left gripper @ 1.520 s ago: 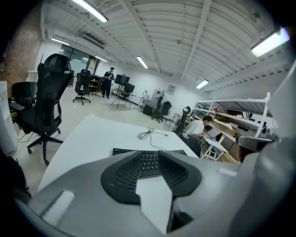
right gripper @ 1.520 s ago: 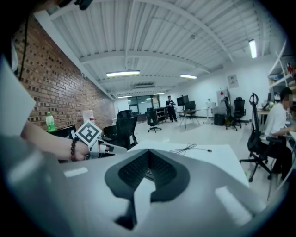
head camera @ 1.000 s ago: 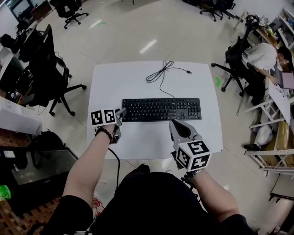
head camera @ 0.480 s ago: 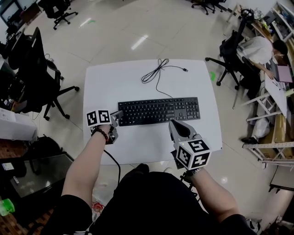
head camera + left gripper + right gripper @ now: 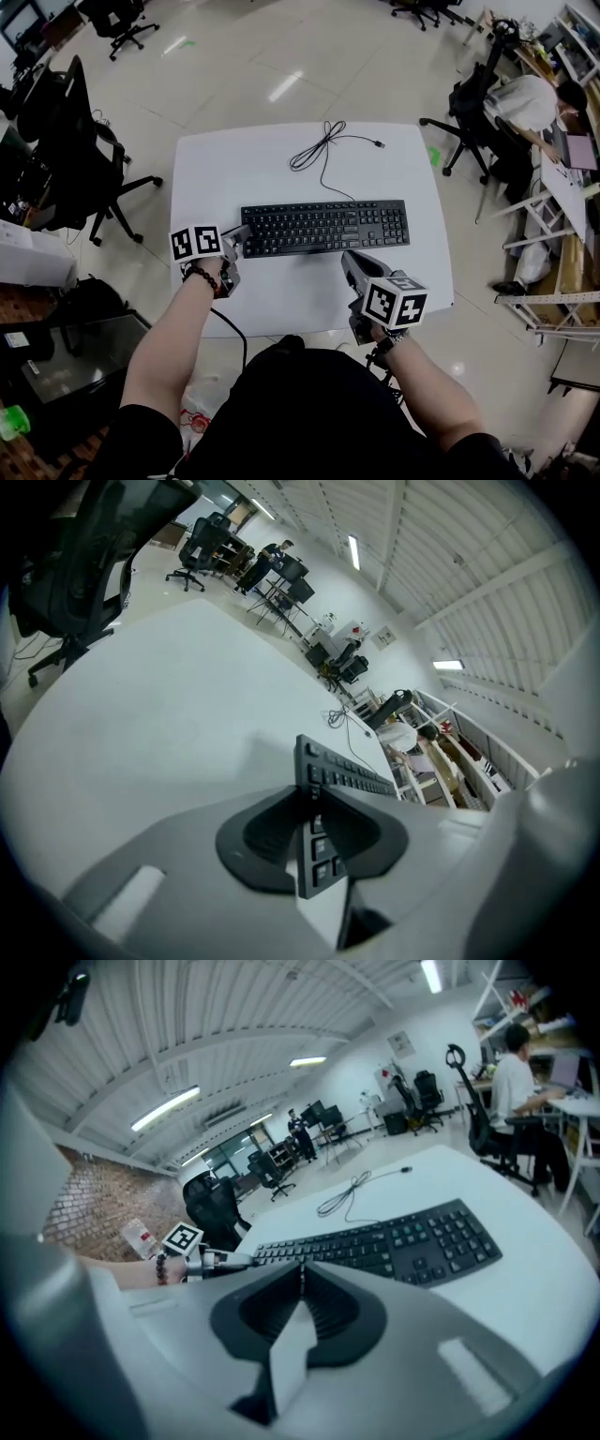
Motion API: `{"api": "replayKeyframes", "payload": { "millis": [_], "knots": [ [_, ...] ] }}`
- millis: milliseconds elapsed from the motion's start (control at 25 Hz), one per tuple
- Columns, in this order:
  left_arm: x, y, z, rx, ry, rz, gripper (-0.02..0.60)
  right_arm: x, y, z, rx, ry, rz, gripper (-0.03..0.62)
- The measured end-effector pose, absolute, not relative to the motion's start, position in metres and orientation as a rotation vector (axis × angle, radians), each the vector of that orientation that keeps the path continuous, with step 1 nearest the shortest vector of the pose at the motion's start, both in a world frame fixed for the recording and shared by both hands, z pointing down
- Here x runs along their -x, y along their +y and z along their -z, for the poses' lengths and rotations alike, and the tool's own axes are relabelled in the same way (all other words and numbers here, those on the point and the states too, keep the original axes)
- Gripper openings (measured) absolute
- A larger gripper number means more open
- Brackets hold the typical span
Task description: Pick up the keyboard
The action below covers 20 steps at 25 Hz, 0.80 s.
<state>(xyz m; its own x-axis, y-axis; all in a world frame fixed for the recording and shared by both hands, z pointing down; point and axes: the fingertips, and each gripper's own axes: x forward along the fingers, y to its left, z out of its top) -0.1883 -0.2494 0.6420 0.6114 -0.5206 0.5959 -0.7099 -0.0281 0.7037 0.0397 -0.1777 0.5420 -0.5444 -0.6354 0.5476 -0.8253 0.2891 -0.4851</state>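
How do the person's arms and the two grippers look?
Left tongs and right tongs are grey with dark pads; each bears a white cube with black square markers. Black short sleeves; beads on the left wrist. The left tongs have just been closing, the keyboard's end between them.

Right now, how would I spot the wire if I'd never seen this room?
Find the white table in the middle of the room. Beyond the black keyboard on it, the wire lies loosely coiled, the only thin, curly thing there.

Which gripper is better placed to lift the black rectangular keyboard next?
Left: the left gripper has just been closing its jaws on one end of the keyboard; the right gripper is shut on nothing.
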Motion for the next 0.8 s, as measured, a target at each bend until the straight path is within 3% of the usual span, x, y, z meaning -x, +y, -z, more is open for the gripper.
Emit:
{"api": "replayKeyframes", "payload": {
  "millis": [160, 400, 800],
  "knots": [
    [0.185, -0.248, -0.621, -1.709, -1.017, -0.195, 0.080, -0.043, -0.172, -0.565, -1.341, -2.255, -1.343, 0.094],
    [0.183, -0.247, -0.599, -1.729, -1.009, -0.196, 0.074, -0.049, -0.174, -0.592, -1.372, -2.173, -1.646, 0.164],
    [0.180, -0.244, -0.587, -1.733, -1.010, -0.215, 0.072, -0.059, -0.193, -0.631, -1.478, -2.091, -2.084, 0.216]
  ]
}}
